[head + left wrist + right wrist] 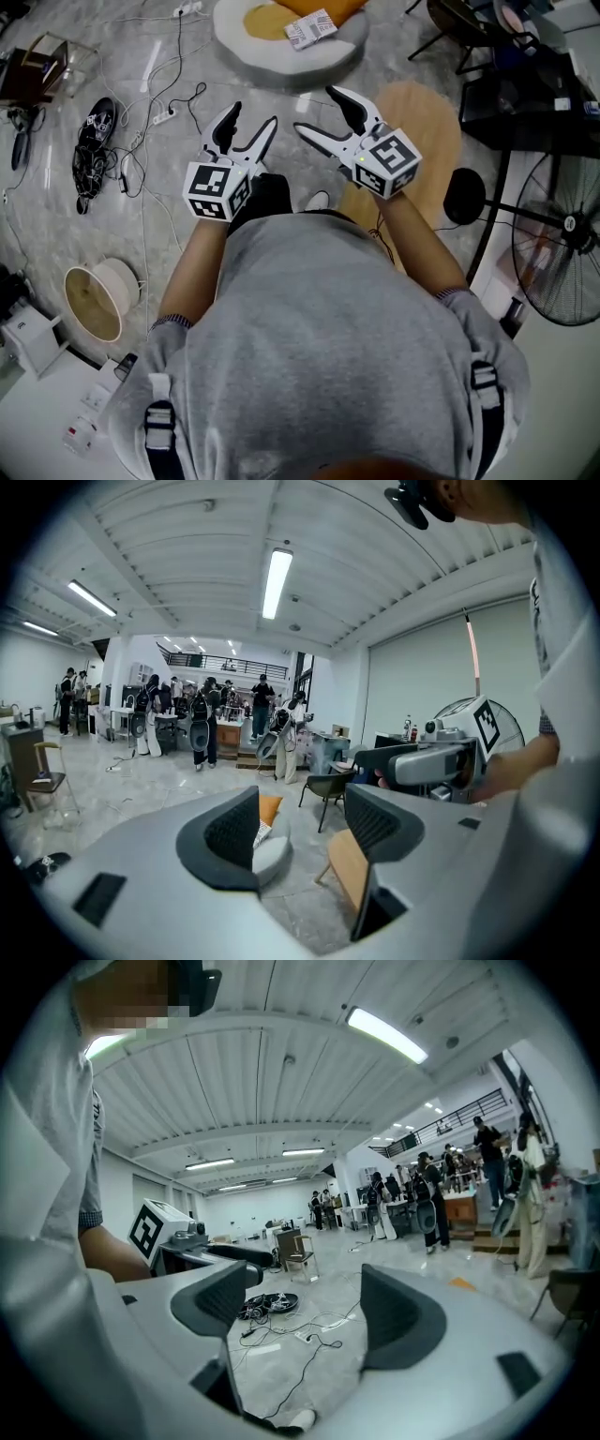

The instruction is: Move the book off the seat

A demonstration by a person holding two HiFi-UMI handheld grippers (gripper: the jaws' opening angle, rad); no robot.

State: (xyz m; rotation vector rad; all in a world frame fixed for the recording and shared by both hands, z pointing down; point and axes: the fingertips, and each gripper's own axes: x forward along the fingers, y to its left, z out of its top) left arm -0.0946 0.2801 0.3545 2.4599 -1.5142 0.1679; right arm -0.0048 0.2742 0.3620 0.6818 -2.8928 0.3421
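Pale marbled floor point(122, 56) is spreading out beneath the person, with white cables point(167, 89) trailing across it and a pair of black shoes point(94, 155) lying at the left. At the top of the head view a round grey seat point(246, 54) is sitting on the floor with an orange cushion point(265, 21) in its hollow. The book point(310, 28) is resting up there on the seat, partly on the cushion, with its pale patterned cover facing up (too small to read). It is lying well apart from both grippers.

The left gripper point(254, 112) is being held out in front of the person's grey shirt point(328, 337), pointing towards the seat. Its jaws are standing apart with nothing between them, and in the left gripper view only the distant seat and floor are showing through the gap. The right gripper point(316, 108) is hanging just beside it, jaws spread wide and gripping nothing, with bare floor and cables showing between them in the right gripper view.

A light wooden stool point(427, 117) is standing to the right of the grippers, and a floor fan point(561, 246) is standing further right. People point(202, 726) are gathering around tables far across the hall.
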